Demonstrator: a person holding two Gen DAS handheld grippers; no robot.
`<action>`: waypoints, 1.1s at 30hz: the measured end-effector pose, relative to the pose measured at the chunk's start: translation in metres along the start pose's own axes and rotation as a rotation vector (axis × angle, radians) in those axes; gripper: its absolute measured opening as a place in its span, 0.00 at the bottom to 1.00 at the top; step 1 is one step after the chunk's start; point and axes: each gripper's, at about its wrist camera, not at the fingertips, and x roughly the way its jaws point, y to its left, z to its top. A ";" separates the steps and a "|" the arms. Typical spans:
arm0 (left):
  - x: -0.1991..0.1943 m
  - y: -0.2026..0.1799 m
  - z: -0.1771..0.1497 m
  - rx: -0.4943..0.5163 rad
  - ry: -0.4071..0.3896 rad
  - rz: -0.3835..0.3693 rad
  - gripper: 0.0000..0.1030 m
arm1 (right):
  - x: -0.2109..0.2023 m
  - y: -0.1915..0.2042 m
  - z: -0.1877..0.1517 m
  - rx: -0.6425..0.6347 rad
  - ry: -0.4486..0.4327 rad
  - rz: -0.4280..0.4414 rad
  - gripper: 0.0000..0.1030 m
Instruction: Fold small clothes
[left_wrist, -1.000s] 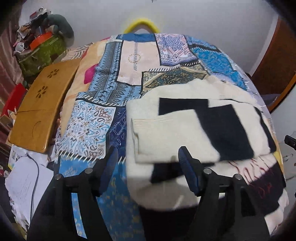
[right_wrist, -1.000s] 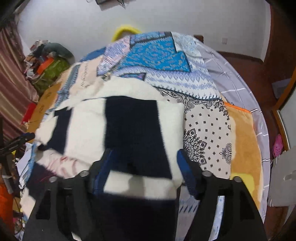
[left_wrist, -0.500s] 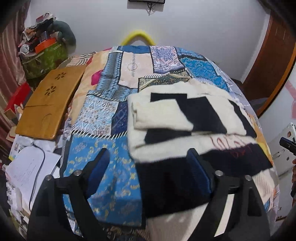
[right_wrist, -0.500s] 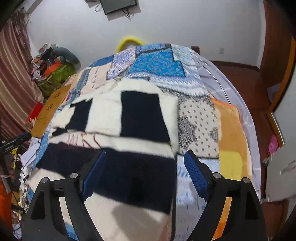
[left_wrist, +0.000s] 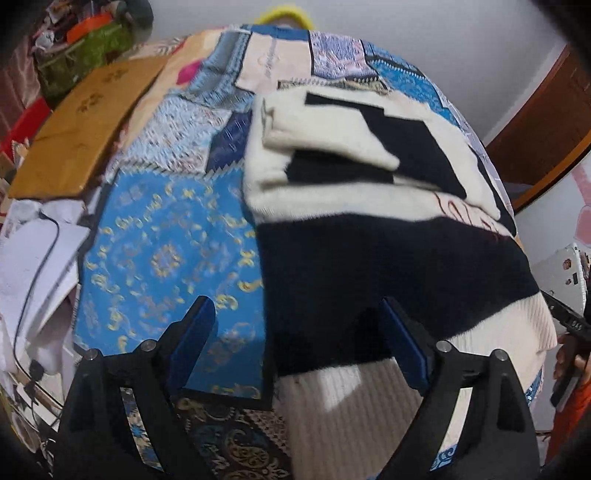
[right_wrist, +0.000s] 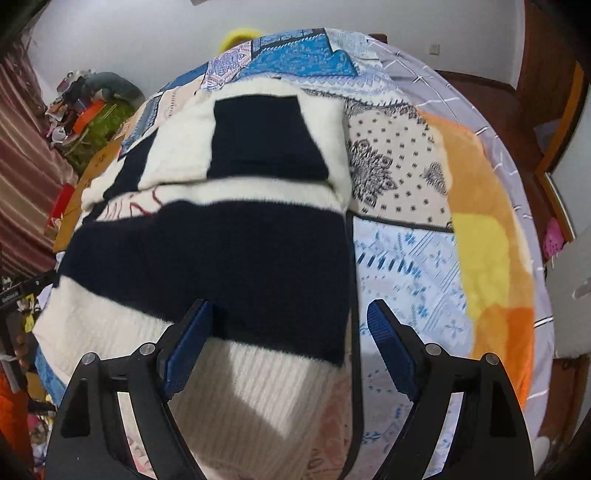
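Left wrist: one sweater (left_wrist: 369, 206), one tool (left_wrist: 299, 343)

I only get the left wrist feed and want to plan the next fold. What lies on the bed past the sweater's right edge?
Observer: Right beside the sweater is a cream quilt patch with black motifs. Beyond that lies an orange and yellow plush blanket.
Operator: Is the right tool gripping the hem?
Observer: No. The right tool is open and grips nothing. The sweater's right edge runs between its two fingers, near the ribbed hem.
Operator: What is at the bed's far right?
Observer: A grey sheet with thin white lines runs along that edge.
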 end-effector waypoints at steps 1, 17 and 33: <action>0.002 -0.001 -0.001 0.001 0.006 -0.003 0.87 | 0.000 0.000 -0.002 0.001 -0.010 0.002 0.81; 0.006 -0.007 -0.004 -0.051 0.021 -0.161 0.30 | -0.001 -0.003 0.002 0.046 -0.041 0.094 0.10; -0.045 0.011 0.057 -0.068 -0.209 -0.131 0.08 | -0.036 0.014 0.062 -0.058 -0.259 0.089 0.08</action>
